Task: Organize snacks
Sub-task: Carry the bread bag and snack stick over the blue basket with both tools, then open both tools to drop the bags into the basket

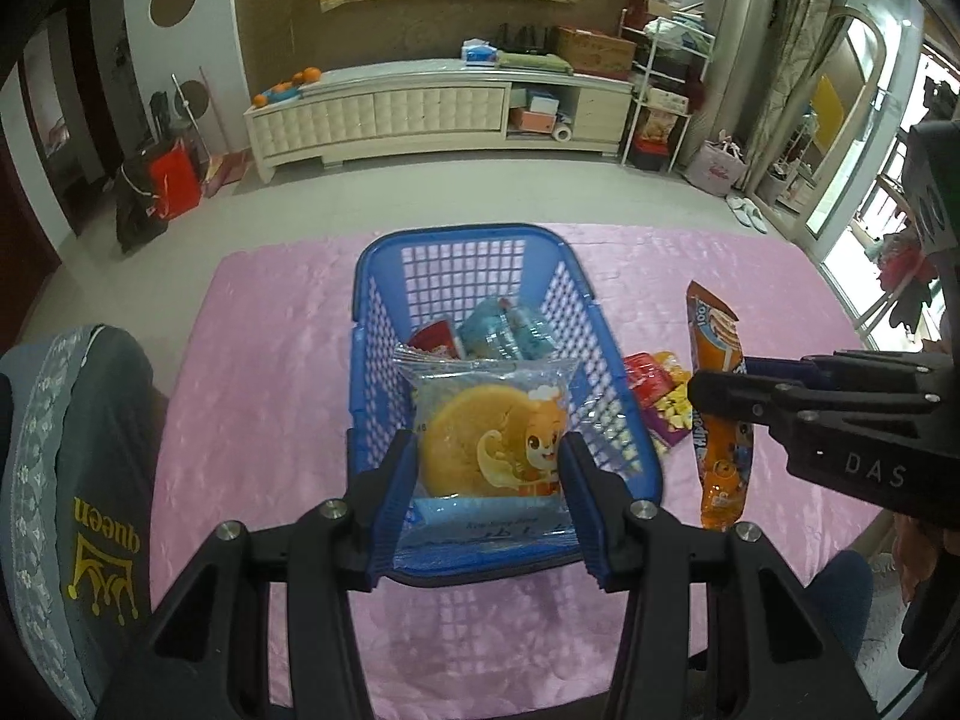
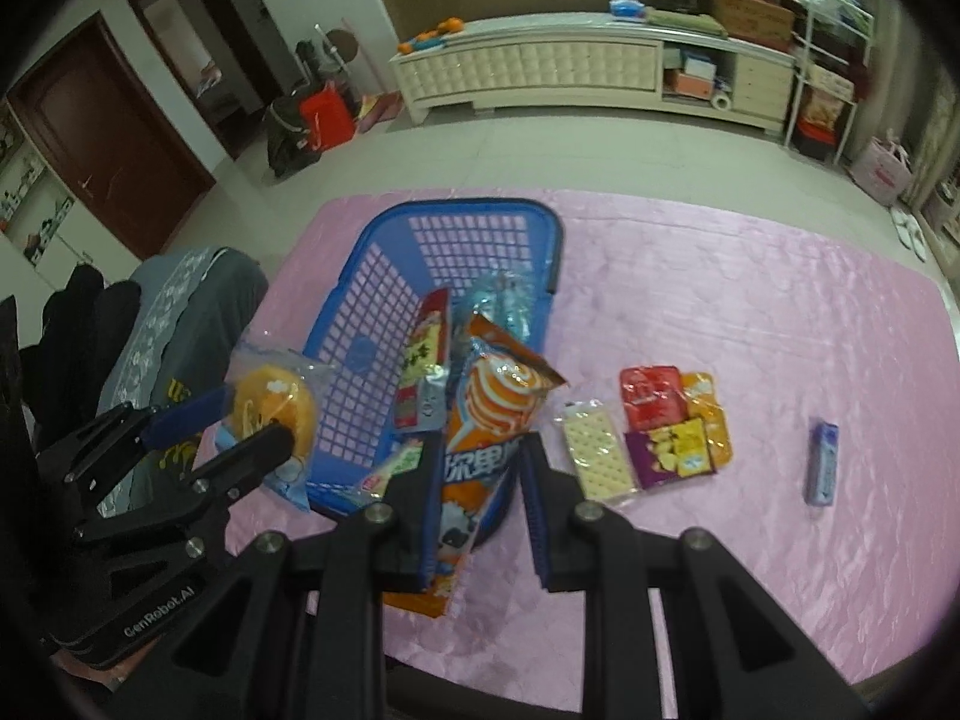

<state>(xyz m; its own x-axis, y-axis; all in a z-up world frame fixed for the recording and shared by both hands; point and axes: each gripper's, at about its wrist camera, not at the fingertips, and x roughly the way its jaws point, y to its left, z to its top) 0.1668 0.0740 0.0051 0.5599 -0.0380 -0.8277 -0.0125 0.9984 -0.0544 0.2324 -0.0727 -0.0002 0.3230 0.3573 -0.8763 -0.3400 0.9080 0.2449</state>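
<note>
Underneath, pink cloth [image 2: 720,312] covers the table; left gripper [image 1: 489,468] clasps cake packet [image 1: 489,426]; right gripper [image 2: 477,498] clasps orange packet [image 2: 486,420].

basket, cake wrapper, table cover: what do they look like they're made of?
Blue basket: looks like rigid moulded plastic, given its lattice walls and smooth rim.
Cake wrapper, gripped by the left gripper: thin clear film, probably plastic; glossy, with crimped ends and the cake visible through it.
Pink table cover: seemingly satin-like fabric, with a soft sheen and an embossed or quilted pattern.

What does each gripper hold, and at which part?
Left gripper: cake packet, by its lower side edges. Right gripper: orange bag, by its lower half.
</note>
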